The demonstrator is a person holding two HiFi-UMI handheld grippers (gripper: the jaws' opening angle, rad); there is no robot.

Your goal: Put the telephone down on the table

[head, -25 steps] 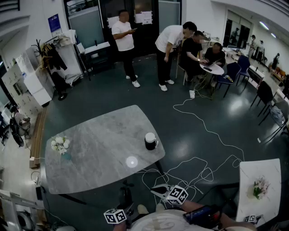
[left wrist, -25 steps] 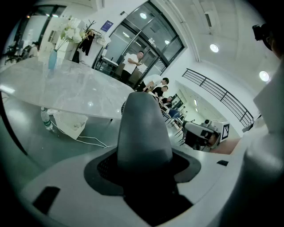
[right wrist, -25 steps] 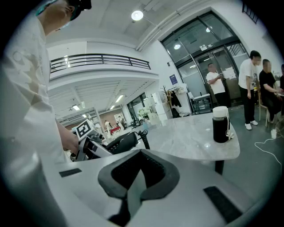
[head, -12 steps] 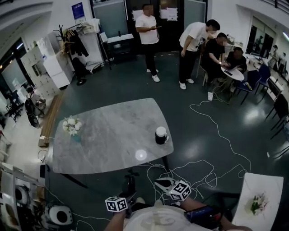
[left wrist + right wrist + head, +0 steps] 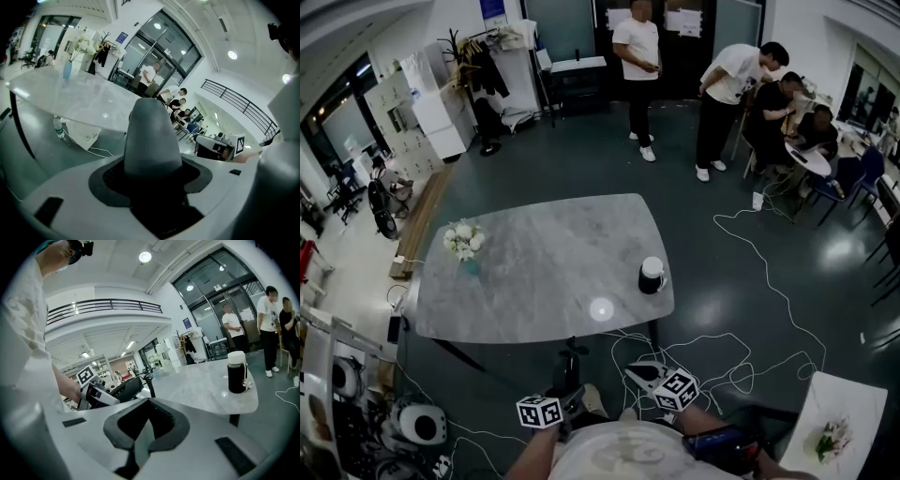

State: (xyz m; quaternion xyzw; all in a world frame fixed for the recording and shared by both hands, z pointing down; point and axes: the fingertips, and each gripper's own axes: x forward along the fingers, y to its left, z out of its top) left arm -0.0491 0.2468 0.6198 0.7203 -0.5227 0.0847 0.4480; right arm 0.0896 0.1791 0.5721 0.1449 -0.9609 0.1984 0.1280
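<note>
The table (image 5: 534, 272) looks like polished grey stone, smooth and glossy; the floor (image 5: 741, 272) is dark and shiny; the telephone (image 5: 125, 389) is matt black plastic.

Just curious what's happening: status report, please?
Left gripper shut on telephone, not yet over table. Right gripper shut, empty. Bottle, flowers on table, wide apart.

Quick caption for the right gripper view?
Left gripper holds the telephone handset, not yet on the grey table.

White short-sleeved T-shirt (image 5: 630, 461) (faint print), black-and-white marker cubes (image 5: 539, 412)
</note>
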